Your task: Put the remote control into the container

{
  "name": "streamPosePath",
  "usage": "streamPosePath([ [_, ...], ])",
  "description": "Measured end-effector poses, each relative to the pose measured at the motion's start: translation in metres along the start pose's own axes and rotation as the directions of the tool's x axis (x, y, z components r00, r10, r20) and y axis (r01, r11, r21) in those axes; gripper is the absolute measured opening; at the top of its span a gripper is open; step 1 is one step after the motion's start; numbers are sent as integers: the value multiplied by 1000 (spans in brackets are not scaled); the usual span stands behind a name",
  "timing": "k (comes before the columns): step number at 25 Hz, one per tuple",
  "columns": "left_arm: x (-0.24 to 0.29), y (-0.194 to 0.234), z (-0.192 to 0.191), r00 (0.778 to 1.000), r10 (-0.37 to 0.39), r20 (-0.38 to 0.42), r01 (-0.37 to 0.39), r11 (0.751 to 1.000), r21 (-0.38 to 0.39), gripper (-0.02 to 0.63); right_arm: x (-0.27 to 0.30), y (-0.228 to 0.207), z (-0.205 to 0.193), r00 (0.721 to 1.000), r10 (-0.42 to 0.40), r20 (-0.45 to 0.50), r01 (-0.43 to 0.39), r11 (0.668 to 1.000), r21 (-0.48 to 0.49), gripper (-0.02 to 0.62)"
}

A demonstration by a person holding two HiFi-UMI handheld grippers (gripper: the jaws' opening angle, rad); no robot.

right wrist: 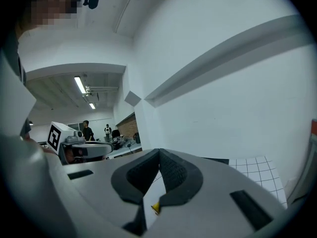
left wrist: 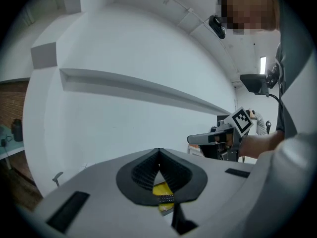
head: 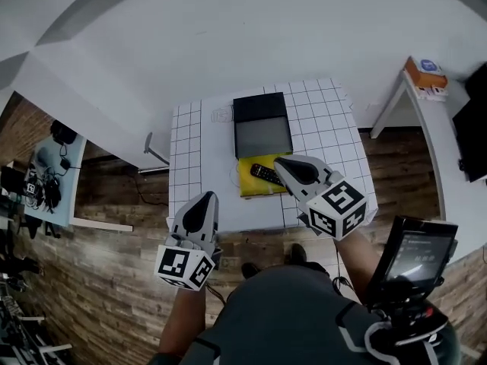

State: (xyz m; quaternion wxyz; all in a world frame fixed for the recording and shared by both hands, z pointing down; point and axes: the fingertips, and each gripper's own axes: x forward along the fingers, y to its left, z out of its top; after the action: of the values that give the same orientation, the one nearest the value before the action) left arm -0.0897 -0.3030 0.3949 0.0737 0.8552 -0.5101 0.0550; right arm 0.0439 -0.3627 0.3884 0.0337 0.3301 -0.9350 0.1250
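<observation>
Held up in front of the person, the left gripper (head: 203, 198) has its jaws pressed together with nothing between them. The right gripper (head: 281, 163), also raised, is likewise closed and empty. Beyond them the black remote control (head: 265, 174) lies on a yellow pad (head: 249, 187), possibly a thin box, on the white gridded table (head: 190, 150). The pad sits just in front of the black container (head: 262, 124), whose grey inside holds nothing visible.
</observation>
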Motion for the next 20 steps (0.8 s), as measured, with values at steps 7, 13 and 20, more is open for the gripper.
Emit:
streamPosePath([
  [7,-27,22,15,999,-26,39,25,999,38,9,2,36,19,996,-81,43,83,996,-31,15],
  [13,-44,40,25,997,-38,66,38,999,-1,9,12,60,26,993,-111,48,114,992,-47,14],
  [20,-63,51,32,996,-29,84,30,1000,-7,9,15,74,24,991,-124,41,127,990,-59,14],
])
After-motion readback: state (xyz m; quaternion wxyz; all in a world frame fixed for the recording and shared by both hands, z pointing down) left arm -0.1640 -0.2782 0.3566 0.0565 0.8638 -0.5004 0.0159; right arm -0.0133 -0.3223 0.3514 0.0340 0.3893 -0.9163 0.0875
